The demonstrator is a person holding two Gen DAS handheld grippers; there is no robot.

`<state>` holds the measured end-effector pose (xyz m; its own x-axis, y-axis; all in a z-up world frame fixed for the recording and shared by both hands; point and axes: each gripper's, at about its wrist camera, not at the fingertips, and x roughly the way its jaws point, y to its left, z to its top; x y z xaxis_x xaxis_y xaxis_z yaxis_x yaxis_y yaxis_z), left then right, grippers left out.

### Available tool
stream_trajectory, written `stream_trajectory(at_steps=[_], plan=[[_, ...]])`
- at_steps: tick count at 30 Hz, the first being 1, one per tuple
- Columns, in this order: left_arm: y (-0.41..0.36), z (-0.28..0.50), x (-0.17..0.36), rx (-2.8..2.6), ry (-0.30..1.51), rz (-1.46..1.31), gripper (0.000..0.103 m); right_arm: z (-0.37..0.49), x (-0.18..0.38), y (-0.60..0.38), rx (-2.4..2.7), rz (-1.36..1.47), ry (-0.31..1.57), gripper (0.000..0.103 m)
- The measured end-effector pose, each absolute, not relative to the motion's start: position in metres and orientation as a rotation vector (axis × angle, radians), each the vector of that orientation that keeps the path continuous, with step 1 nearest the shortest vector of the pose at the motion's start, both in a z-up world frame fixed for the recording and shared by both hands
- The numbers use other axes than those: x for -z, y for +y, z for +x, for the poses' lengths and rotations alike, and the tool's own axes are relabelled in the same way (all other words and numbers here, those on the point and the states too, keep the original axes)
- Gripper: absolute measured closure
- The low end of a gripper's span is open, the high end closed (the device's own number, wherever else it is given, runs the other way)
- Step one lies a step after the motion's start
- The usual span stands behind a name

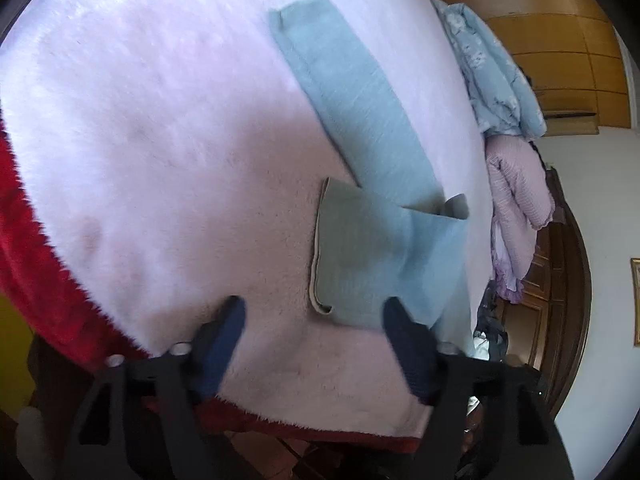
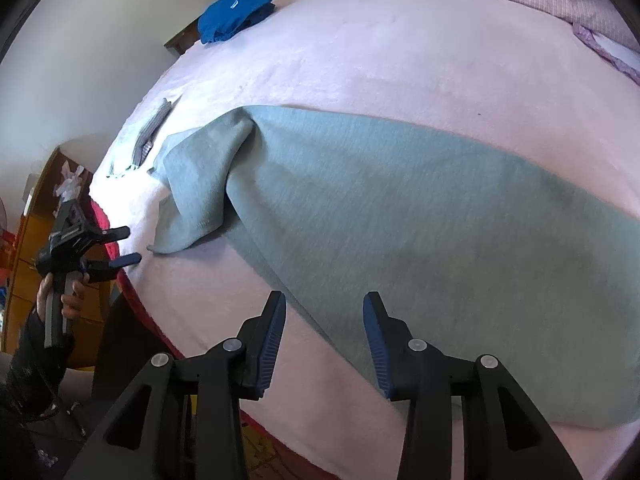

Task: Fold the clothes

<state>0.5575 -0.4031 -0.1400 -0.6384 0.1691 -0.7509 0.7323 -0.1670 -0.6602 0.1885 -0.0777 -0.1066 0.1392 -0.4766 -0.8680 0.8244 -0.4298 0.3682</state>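
Observation:
A pale grey-green garment (image 1: 360, 120) (image 2: 400, 208) lies in a long flat band on the pinkish-white blanket (image 1: 160, 140) (image 2: 400, 52). Its near end is turned over in a loose flap (image 2: 200, 184). In the left wrist view my left gripper (image 1: 314, 306) stands open with the flap's corner lying between the fingertips and no pad pressing on it. The right wrist view shows that gripper (image 2: 131, 245) at the bed's left edge, just short of the flap. My right gripper (image 2: 325, 298) is open above the garment's near long edge, holding nothing.
A folded blue garment (image 2: 236, 8) lies at the far corner. Light blue floral bedding (image 1: 488, 64) and a pink striped quilt (image 1: 516, 208) are heaped along the far side. A small grey striped item (image 2: 150, 132) lies near the flap. A red blanket edge (image 1: 32, 240) borders the bed.

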Motion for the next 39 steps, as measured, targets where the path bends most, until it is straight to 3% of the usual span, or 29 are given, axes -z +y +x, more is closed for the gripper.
stream_trajectory(at_steps=[7, 13, 18, 19, 21, 23, 25, 27, 33, 39], plan=[[-0.409, 0.541, 0.149, 1.896, 1.803, 1.004, 0.022, 0.205, 0.103, -0.083, 1.500, 1.305, 0.408, 0.062], [-0.414, 0.512, 0.163, 1.889, 1.745, 1.105, 0.024, 0.203, 0.098, -0.079, 1.516, 1.298, 0.400, 0.061], [-0.421, 0.506, 0.164, 1.923, 1.800, 1.093, 0.025, 0.197, 0.099, -0.079, 1.522, 1.318, 0.365, 0.061], [-0.422, 0.504, 0.167, 1.943, 1.853, 1.081, 0.028, 0.196, 0.099, -0.079, 1.520, 1.321, 0.355, 0.061], [-0.422, 0.500, 0.173, 1.960, 1.945, 1.066, 0.048, 0.198, 0.100, -0.080, 1.514, 1.320, 0.353, 0.061], [-0.420, 0.493, 0.182, 1.951, 2.015, 1.074, 0.053, 0.200, 0.100, -0.081, 1.510, 1.318, 0.367, 0.061], [-0.418, 0.487, 0.186, 1.970, 2.005, 1.088, 0.067, 0.201, 0.101, -0.082, 1.506, 1.321, 0.373, 0.061], [-0.417, 0.481, 0.186, 2.006, 1.956, 1.094, 0.098, 0.201, 0.102, -0.083, 1.503, 1.324, 0.376, 0.061], [-0.416, 0.472, 0.172, 2.085, 1.720, 1.216, 0.101, 0.200, 0.103, -0.085, 1.506, 1.331, 0.374, 0.061], [-0.410, 0.469, 0.101, 2.338, 1.298, 1.087, 0.101, 0.201, 0.104, -0.087, 1.496, 1.329, 0.372, 0.061]])
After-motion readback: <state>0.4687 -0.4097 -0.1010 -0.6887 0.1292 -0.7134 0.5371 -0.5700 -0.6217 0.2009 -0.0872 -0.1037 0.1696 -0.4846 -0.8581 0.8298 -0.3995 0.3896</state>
